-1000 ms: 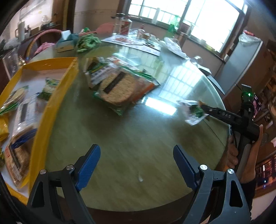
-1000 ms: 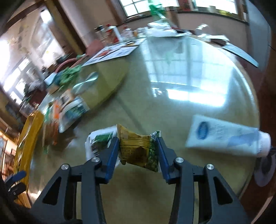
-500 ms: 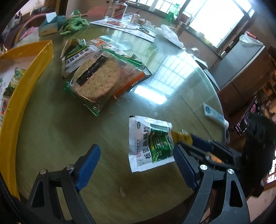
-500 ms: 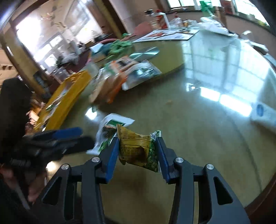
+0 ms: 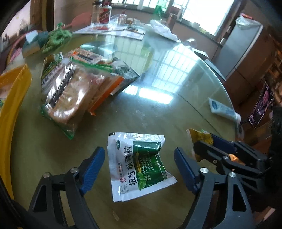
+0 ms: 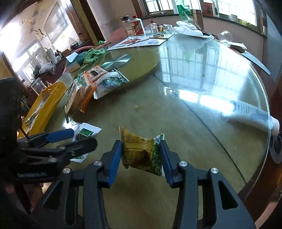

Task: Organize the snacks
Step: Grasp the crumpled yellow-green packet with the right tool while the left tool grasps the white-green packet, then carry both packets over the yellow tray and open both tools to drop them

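1. left gripper (image 5: 139, 164) hangs over the glass table (image 5: 176, 109), jaws wide and closing, pads not pressing on anything.
2. white-and-green sachet (image 5: 139, 165) lies flat on the glass between its blue fingers (image 5: 92, 166), a gap on each side.
3. right gripper (image 6: 141, 156) is clenched on a yellow-green snack packet (image 6: 141, 153), pads squeezing both sides, packet lifted off the table.
4. left wrist view shows that gripper just right of the sachet, yellow packet edge poking out past its fingers.
5. right wrist view shows the left gripper low at left, partly covering the sachet.
6. farther back: pile of cracker packs (image 5: 70, 95) in clear, green and orange wrappers, stacked and overlapping on the glass.
7. yellow tray (image 5: 10, 112) at the left edge, just beside the pile; more wrapped snacks inside, seen in the right wrist view.
8. white tube (image 5: 222, 110) lies near the right rim of the table, well apart from the snacks.
9. far side: green cloth (image 5: 56, 37), tissue box (image 5: 30, 46), papers (image 5: 112, 31), bottles (image 5: 102, 12), crumpled white plastic bag (image 5: 162, 31).
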Motion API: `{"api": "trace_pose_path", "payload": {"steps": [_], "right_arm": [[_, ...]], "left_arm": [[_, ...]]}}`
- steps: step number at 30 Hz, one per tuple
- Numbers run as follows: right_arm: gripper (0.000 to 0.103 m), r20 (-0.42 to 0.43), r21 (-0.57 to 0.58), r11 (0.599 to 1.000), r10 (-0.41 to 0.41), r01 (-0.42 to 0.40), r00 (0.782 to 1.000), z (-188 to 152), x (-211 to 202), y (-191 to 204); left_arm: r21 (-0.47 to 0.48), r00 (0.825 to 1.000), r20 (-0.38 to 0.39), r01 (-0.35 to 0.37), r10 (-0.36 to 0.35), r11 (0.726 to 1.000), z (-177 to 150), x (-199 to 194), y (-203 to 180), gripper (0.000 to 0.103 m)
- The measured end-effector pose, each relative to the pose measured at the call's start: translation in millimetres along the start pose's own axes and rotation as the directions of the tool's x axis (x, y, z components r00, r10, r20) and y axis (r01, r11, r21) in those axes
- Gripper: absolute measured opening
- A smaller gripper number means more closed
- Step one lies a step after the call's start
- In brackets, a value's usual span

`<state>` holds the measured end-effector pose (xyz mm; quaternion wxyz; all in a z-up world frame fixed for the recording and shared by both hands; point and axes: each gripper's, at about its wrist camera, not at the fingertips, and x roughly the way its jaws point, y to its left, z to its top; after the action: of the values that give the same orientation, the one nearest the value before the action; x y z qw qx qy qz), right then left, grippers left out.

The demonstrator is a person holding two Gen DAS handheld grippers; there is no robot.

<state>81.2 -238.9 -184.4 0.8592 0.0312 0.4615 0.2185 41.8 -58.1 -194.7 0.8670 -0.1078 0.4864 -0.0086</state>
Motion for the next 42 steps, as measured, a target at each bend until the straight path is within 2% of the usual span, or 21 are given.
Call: {"api": "trace_pose_path", "payload": {"steps": [1, 2, 6, 9, 17, 24, 28, 30, 33, 35, 42], "right_arm": [[0.045, 0.001, 0.001, 1.000, -0.002, 0.002, 1.000, -0.2, 0.1, 0.3], [0.045, 0.002, 0.001, 1.000, -0.002, 0.002, 1.000, -0.1, 0.4, 1.6], [0.045, 0.003, -0.002, 1.000, -0.014, 0.014, 1.000, -1.1, 0.4, 4.9], [0.045, 0.000, -0.003, 1.000, -0.014, 0.014, 1.000, -1.5, 0.3, 7.2], [0.044, -0.007, -0.038, 0.999, 0.014, -0.014, 1.000, -5.8, 0.4, 27.4], [0.035, -0.007, -0.080, 0.996, 0.030, -0.031, 1.000, -7.7, -2.8, 51.4], [0.034, -0.008, -0.110, 0.994, 0.006, -0.007, 1.000, -9.2, -1.2, 62.5], [0.037, -0.007, -0.104, 0.995, 0.001, -0.002, 1.000, -8.4, 0.6, 62.9], [0.047, -0.030, -0.072, 0.997, 0.005, -0.007, 1.000, -6.1, 10.6, 58.7], [0.049, -0.031, -0.070, 0.997, 0.008, -0.010, 0.999, -4.8, 15.9, 59.5], [0.035, -0.033, -0.120, 0.993, -0.018, 0.013, 0.999, -6.5, 17.5, 74.4]], "left_arm": [[0.018, 1.000, 0.006, -0.028, 0.028, 0.999, -1.7, 0.7, -1.0, 0.066], [0.029, 0.999, 0.012, -0.048, 0.047, 0.998, -2.7, -0.5, -0.7, 0.060], [0.038, 0.996, 0.029, -0.088, 0.087, 0.995, -6.2, -6.0, 4.5, 0.057], [0.036, 0.994, 0.046, -0.098, 0.096, 0.995, -10.3, -17.5, 8.8, 0.042], [-0.018, 0.996, 0.069, -0.058, 0.059, 0.998, -29.1, -42.2, 28.9, 0.037], [-0.069, 0.993, 0.112, -0.015, 0.023, 0.998, -38.3, -65.4, 46.8, 0.035], [-0.087, 0.992, 0.124, 0.008, 0.003, 0.996, -40.5, -72.9, 51.3, 0.034], [-0.087, 0.991, 0.135, 0.014, -0.002, 0.996, -42.6, -77.5, 51.3, 0.034], [-0.088, 0.990, 0.141, 0.029, -0.016, 0.996, -45.0, -81.2, 52.4, 0.033], [-0.096, 0.989, 0.144, 0.034, -0.020, 0.995, -45.8, -83.1, 53.8, 0.032], [-0.121, 0.985, 0.162, 0.072, -0.052, 0.990, -49.1, -95.6, 66.3, 0.031]]}}
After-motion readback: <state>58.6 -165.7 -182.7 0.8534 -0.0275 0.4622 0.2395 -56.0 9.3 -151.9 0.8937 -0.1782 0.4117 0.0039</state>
